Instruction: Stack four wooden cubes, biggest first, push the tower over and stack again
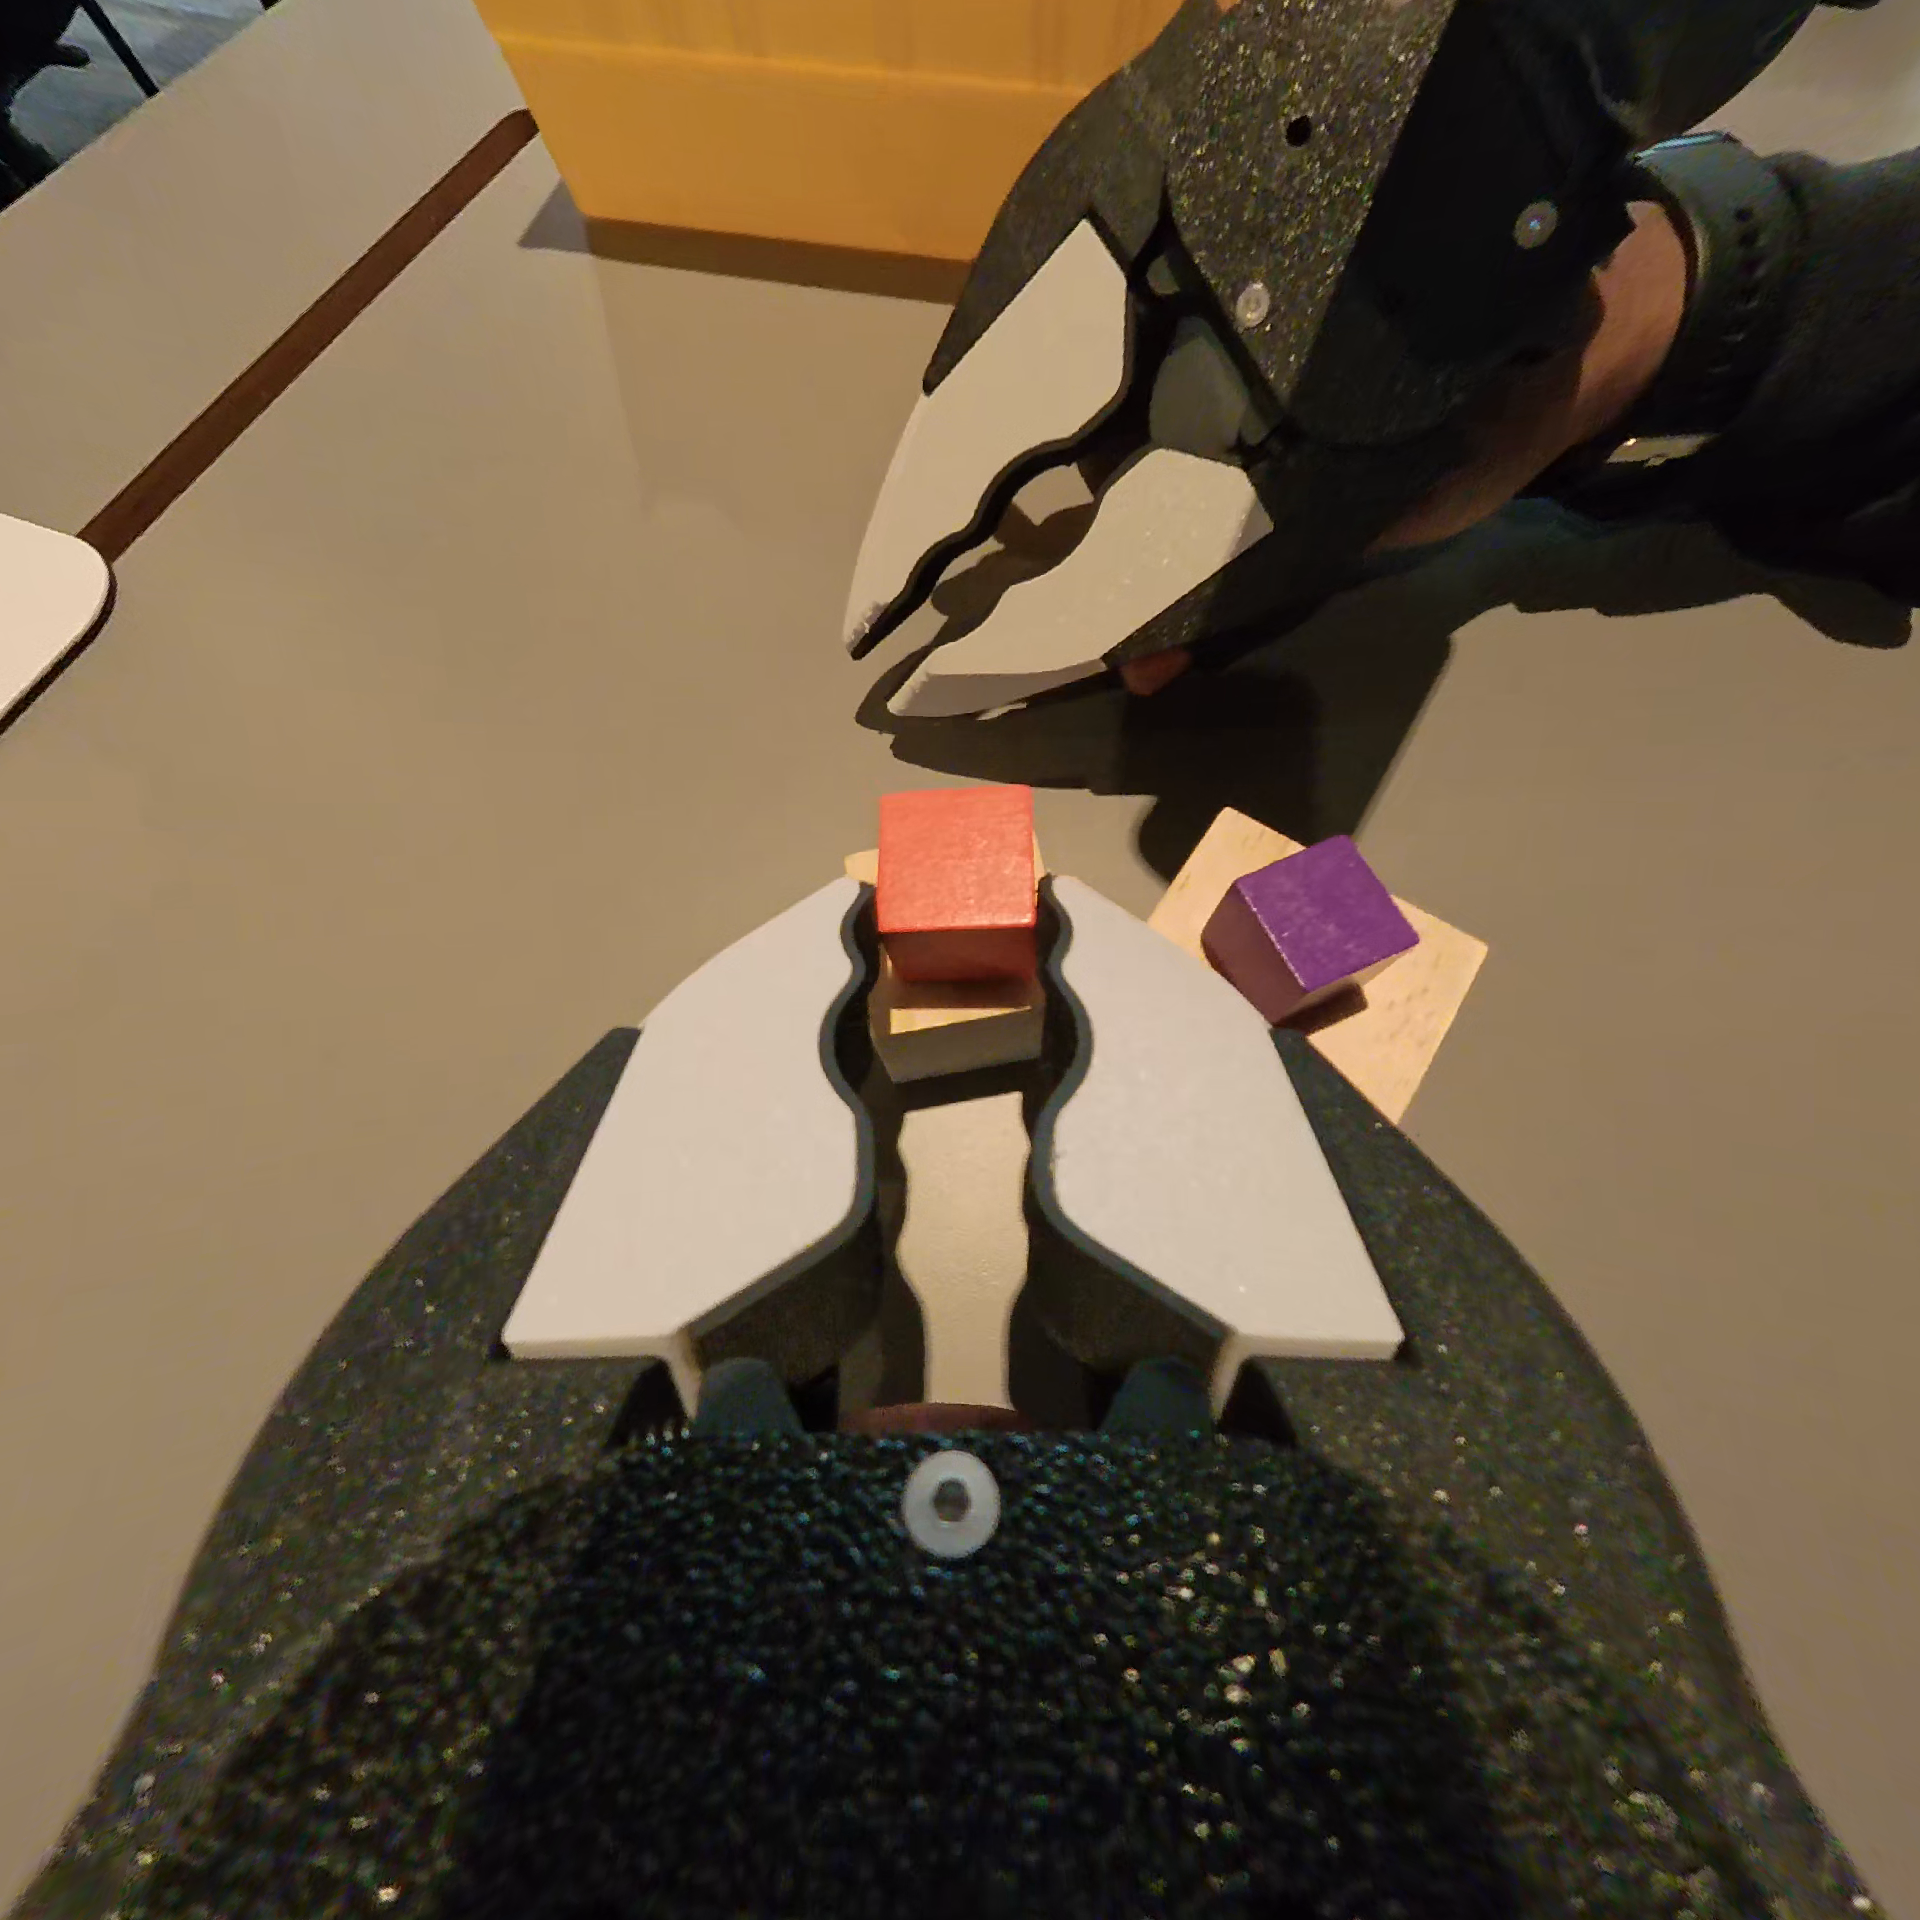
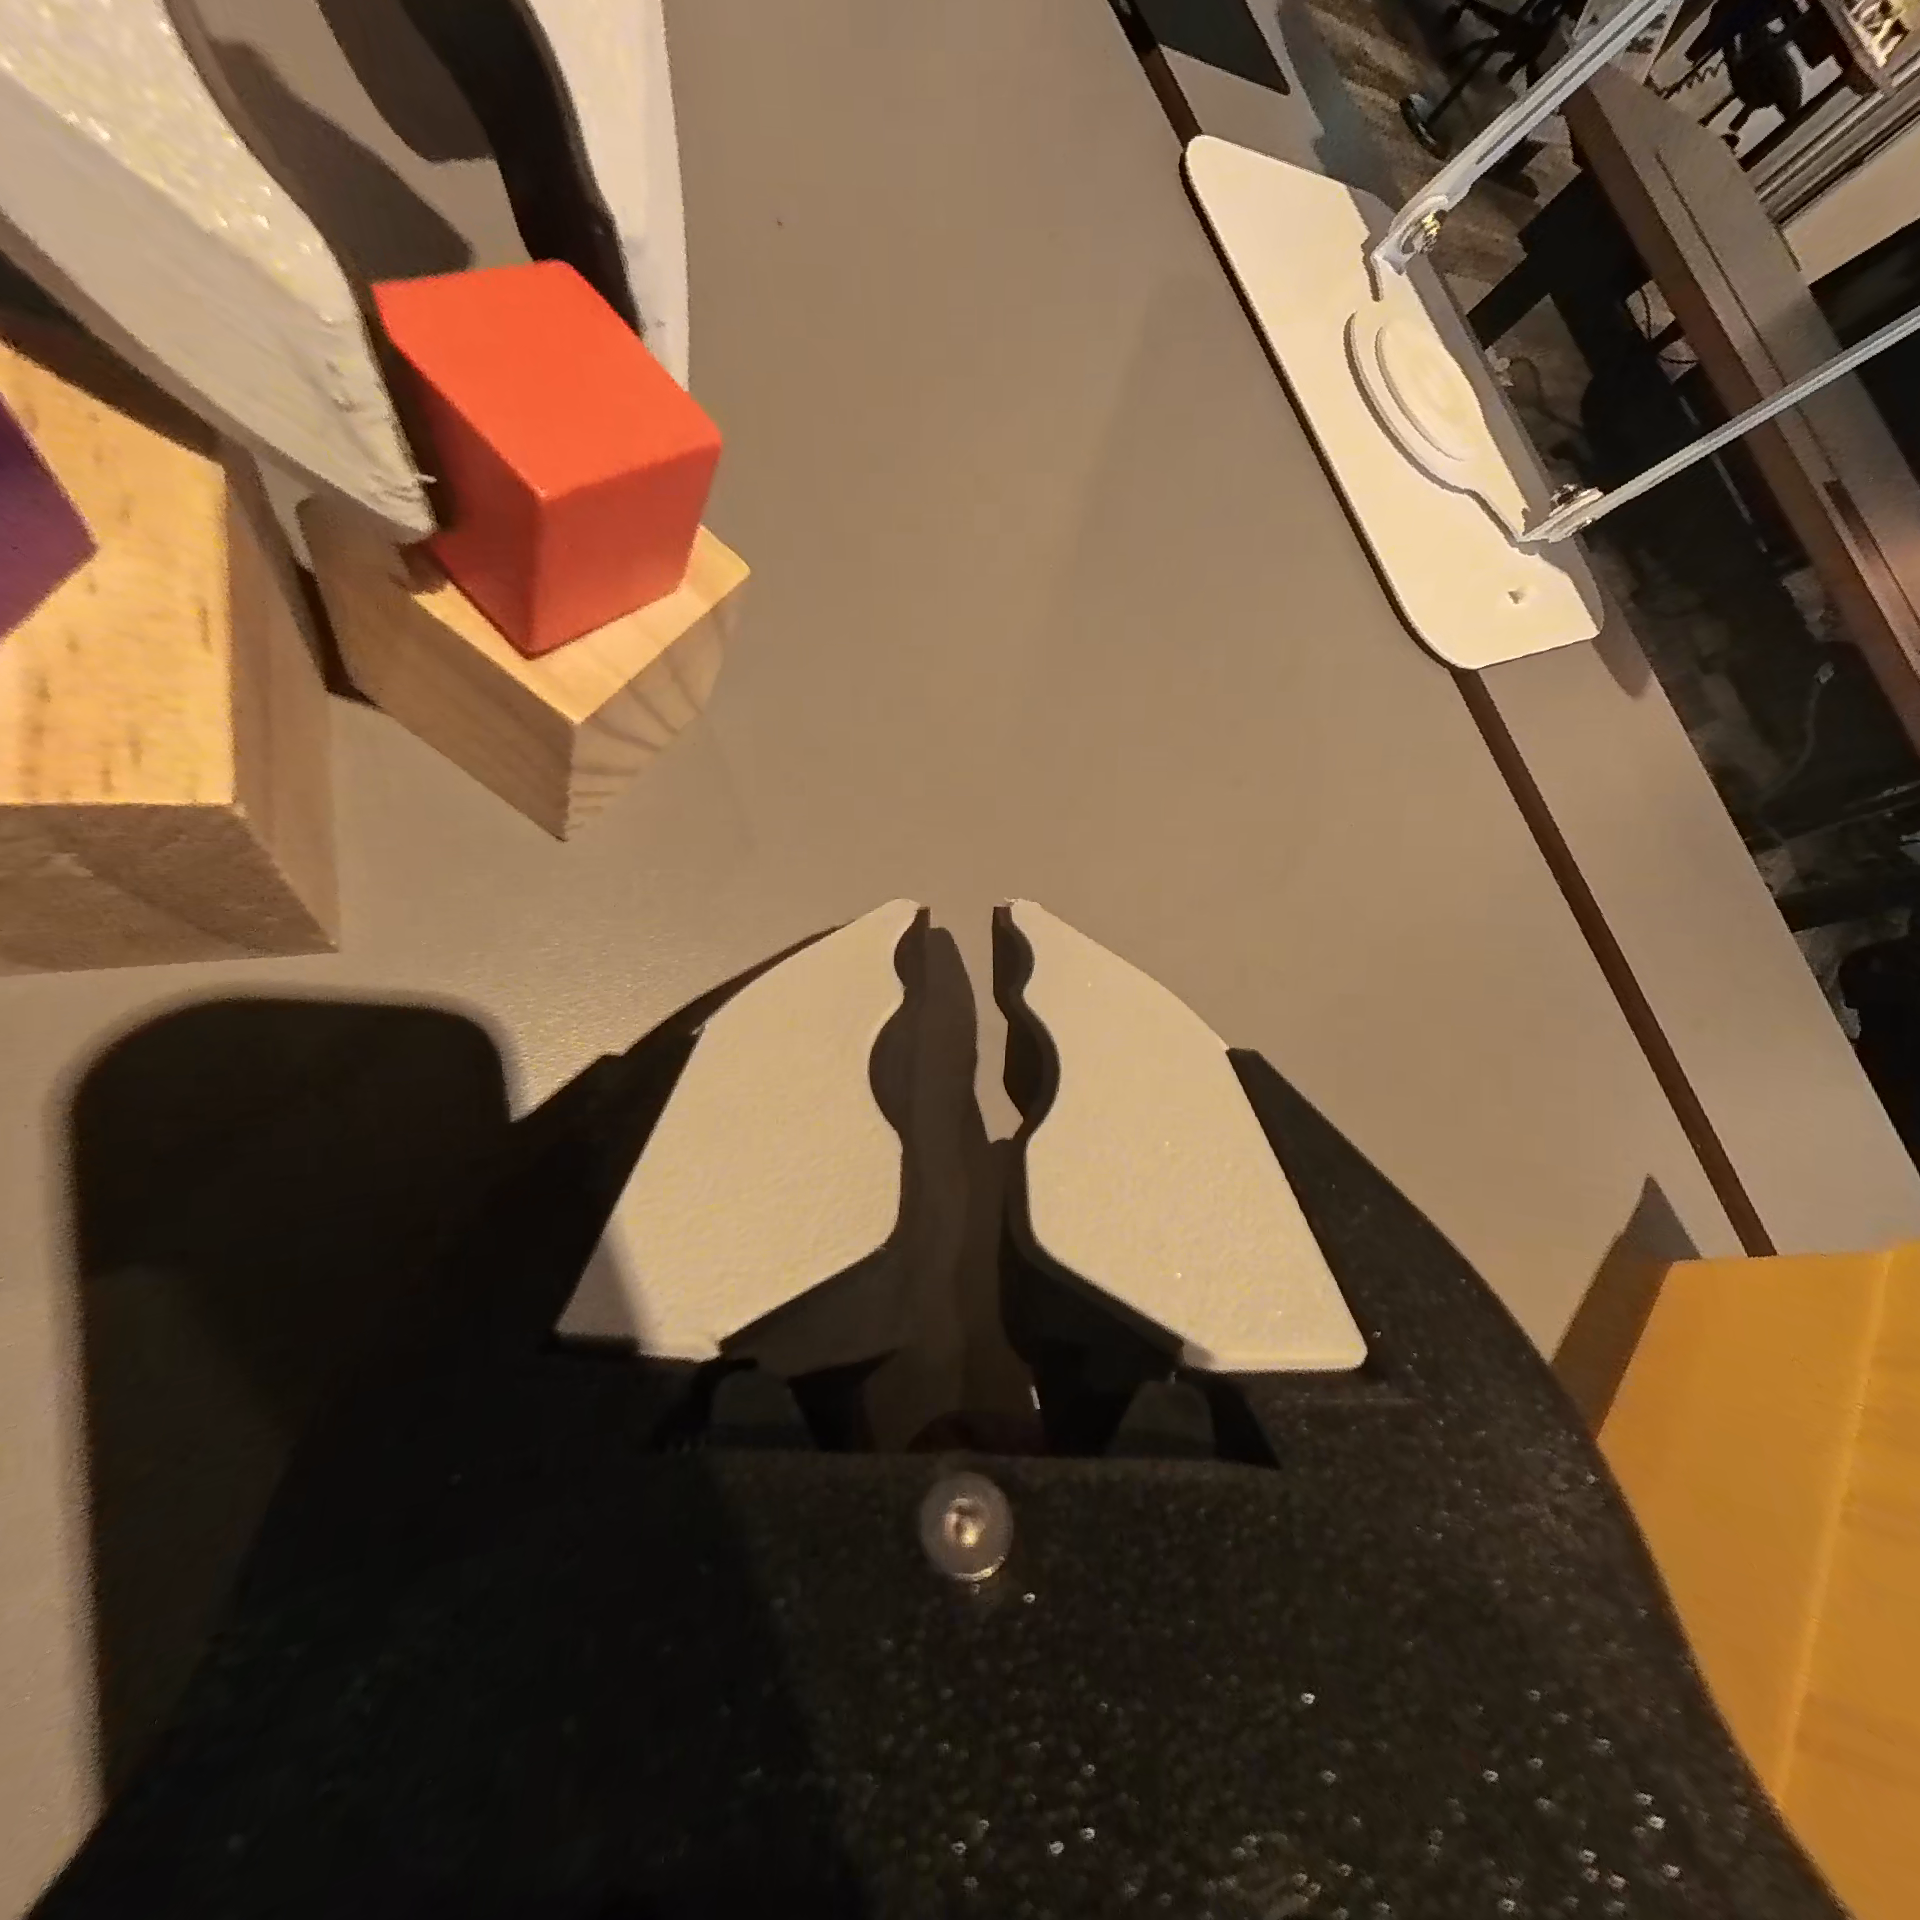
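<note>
the left tool [image 1: 956, 914] is clamped on the red cube [image 1: 956, 894], one grey finger pressed against each of its sides. the red cube sits on top of a smaller-looking plain wooden cube [image 1: 961, 1029], which shows between the fingers just under it; in the right wrist view the red cube [image 2: 551, 457] rests flat on that plain block [image 2: 582, 675], turned a little off its edges, and the block stands on the grey surface [image 1: 468, 623].

just to the right of this pair, the purple cube [image 1: 1309, 925] lies tilted on the big plain wooden cube [image 1: 1423, 1018], corner pointing outward. the big cube [image 2: 135, 727] and the smaller plain block stand close together; the view does not settle whether they touch.

the right tool [image 2: 961, 914] hangs beyond the cubes, on the far right, fingertips nearly together with only a thin slit between them and nothing held. in the left wrist view the right tool [image 1: 894, 665] points down toward the surface, gripped by a gloved hand [image 1: 1538, 499].

a yellow cardboard box [image 1: 810, 114] stands at the far side of the surface, and a white flat plate [image 2: 1392, 416] lies by the surface's edge.
</note>
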A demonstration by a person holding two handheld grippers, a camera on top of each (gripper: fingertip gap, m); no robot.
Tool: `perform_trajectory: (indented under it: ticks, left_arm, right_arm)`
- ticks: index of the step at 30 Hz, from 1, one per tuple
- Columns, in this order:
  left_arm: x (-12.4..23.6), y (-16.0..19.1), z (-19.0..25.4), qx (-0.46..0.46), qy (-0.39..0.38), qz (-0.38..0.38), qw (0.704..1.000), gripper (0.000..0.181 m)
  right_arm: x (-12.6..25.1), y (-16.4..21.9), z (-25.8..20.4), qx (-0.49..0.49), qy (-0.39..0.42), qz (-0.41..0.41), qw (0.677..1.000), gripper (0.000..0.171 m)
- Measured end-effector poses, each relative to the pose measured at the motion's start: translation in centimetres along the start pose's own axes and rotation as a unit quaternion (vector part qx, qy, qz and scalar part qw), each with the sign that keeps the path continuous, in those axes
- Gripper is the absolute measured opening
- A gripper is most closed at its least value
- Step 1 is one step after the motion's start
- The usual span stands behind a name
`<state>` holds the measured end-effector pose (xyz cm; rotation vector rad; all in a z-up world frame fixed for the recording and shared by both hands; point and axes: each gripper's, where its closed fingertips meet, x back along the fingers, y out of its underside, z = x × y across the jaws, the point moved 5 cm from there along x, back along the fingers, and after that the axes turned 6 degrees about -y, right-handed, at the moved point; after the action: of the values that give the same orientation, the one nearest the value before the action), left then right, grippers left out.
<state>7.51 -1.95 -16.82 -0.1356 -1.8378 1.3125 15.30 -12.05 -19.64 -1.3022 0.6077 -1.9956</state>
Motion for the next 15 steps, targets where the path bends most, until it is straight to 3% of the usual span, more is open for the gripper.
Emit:
perform_trajectory:
  ticks: [1,15]
  left_arm:
    - [0.02,0.00,0.02,0.004,-0.003,-0.002,1.000,0.028]
    - [-0.19,-0.18,0.62,0.018,-0.041,0.000,0.999,0.028]
  right_arm:
    - [-0.01,0.01,0.00,0.000,0.000,0.000,1.000,0.011]
    - [-0.04,-0.04,-0.09,0.006,0.003,-0.001,1.000,0.010]
